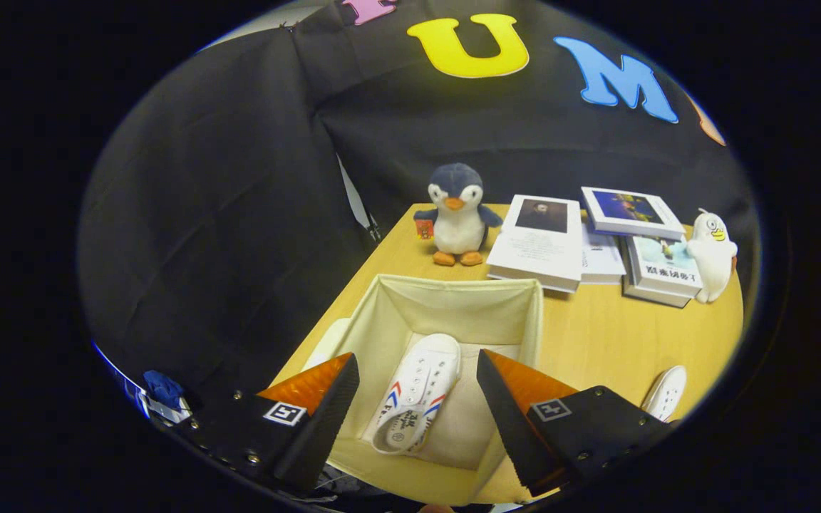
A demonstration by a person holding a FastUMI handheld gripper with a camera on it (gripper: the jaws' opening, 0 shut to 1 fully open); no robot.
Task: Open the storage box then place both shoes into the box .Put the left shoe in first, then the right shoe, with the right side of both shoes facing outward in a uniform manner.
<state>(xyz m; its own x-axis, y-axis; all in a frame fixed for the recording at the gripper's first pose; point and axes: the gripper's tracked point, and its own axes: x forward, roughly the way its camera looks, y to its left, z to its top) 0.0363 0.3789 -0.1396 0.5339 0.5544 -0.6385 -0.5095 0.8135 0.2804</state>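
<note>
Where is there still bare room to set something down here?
Inside the box, the floor beside the shoe, toward the right wall. On the table, the strip between the box, the books and the second shoe. The far edge is crowded: penguin, books, white toy. The gripper hangs open above the box.

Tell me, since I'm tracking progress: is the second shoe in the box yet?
Not yet. One shoe lies inside the open box; the other shoe sits on the table. The tool is open.

A white shoe (416, 394) with red and blue stripes lies inside the open cream storage box (453, 303); the second white shoe (665, 392) rests on the table to the box's right.
</note>
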